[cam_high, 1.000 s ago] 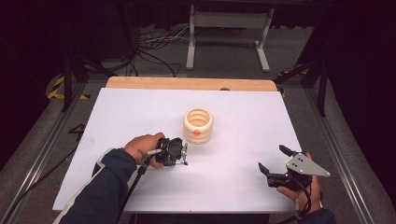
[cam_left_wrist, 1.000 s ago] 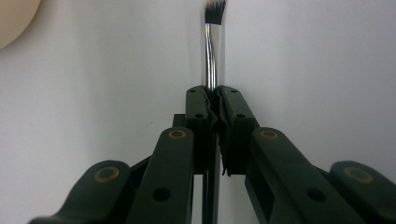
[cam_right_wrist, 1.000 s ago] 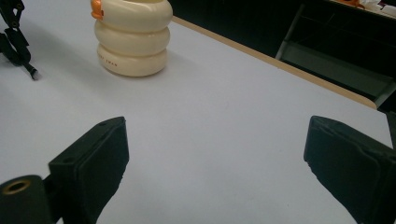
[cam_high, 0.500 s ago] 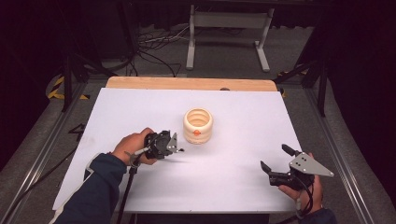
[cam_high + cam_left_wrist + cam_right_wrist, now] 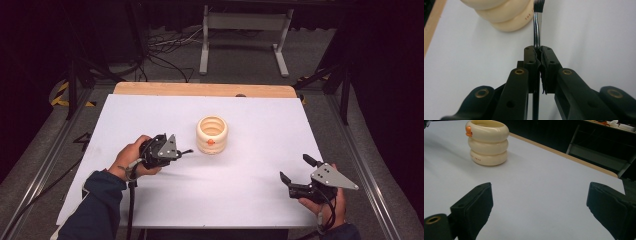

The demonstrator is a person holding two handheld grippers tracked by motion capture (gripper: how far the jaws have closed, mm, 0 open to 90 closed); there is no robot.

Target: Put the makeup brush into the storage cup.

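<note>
Carrying a small brush [image 5: 537, 23] toward the cream ringed cup [image 5: 212, 134] at the middle of the white table [image 5: 250, 200] — that looks like the step in hand. Left gripper [image 5: 176, 150] clamped tight on the metal stem, bristles just beside the cup's lower rings, not yet over the rim. Right gripper [image 5: 295, 176] waiting well apart near the front right edge, jaws wide and empty. Next, probably: lifting the brush above the rim, tipping it upright, lowering it inside — without nudging the cup.
</note>
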